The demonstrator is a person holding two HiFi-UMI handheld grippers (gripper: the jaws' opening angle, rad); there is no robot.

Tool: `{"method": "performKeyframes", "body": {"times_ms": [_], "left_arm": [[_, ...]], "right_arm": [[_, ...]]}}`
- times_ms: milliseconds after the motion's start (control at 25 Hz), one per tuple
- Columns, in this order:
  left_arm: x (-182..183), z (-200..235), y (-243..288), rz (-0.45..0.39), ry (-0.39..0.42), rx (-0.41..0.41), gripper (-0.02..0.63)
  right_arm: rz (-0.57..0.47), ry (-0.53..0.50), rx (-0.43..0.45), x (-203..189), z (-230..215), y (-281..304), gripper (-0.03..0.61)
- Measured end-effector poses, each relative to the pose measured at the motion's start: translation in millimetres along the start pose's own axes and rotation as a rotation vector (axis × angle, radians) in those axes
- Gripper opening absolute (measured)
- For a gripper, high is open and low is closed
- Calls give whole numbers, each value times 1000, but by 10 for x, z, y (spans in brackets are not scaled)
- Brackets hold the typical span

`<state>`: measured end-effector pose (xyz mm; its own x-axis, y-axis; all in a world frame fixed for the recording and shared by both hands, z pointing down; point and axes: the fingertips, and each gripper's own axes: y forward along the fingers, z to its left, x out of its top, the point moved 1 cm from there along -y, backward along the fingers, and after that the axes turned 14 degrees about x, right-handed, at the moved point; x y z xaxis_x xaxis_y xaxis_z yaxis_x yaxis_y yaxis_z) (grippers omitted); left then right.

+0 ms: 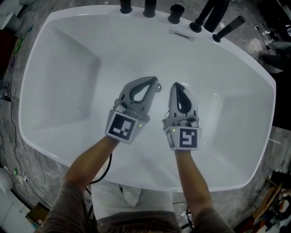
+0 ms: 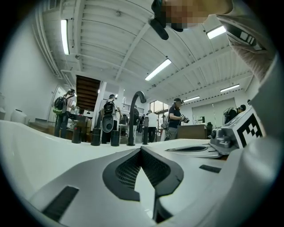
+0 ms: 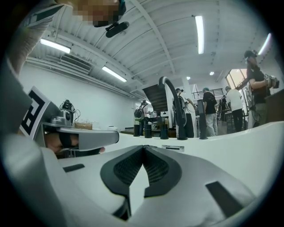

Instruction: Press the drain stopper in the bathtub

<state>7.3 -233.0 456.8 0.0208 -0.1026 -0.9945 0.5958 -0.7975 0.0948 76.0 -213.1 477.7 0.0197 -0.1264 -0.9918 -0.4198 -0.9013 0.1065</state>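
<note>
Both grippers hung side by side over the middle of the white bathtub (image 1: 63,68), pointing toward its far rim where the black taps (image 1: 150,8) stood. The left gripper (image 1: 154,82) and the right gripper (image 1: 178,85) each had jaws clenched tip to tip on nothing. The drain stopper could not be made out in any view.

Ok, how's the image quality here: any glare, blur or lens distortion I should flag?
Head view: even light, sharp, the bathtub shows only soft sheen, its rim bowed by the lens. Left gripper view: fisheye with black corners, strip lights blown out, the shut left gripper filling the lower frame. Right gripper view: same fisheye and lamp glare, the shut right gripper likewise large in front.
</note>
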Motion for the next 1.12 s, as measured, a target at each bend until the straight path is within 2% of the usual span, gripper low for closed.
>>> {"method": "performKeyframes", "body": {"times_ms": [400, 600, 1120], "left_arm": [[-668, 40, 160, 15, -2, -27, 2], [-883, 90, 248, 17, -3, -24, 2], [-1265, 170, 381, 42, -10, -8, 2]], "right_arm": [[31, -17, -1, -644, -70, 147, 0], [51, 15, -15, -931, -115, 209, -2], [254, 96, -1, -2176, -416, 669, -2]]}}
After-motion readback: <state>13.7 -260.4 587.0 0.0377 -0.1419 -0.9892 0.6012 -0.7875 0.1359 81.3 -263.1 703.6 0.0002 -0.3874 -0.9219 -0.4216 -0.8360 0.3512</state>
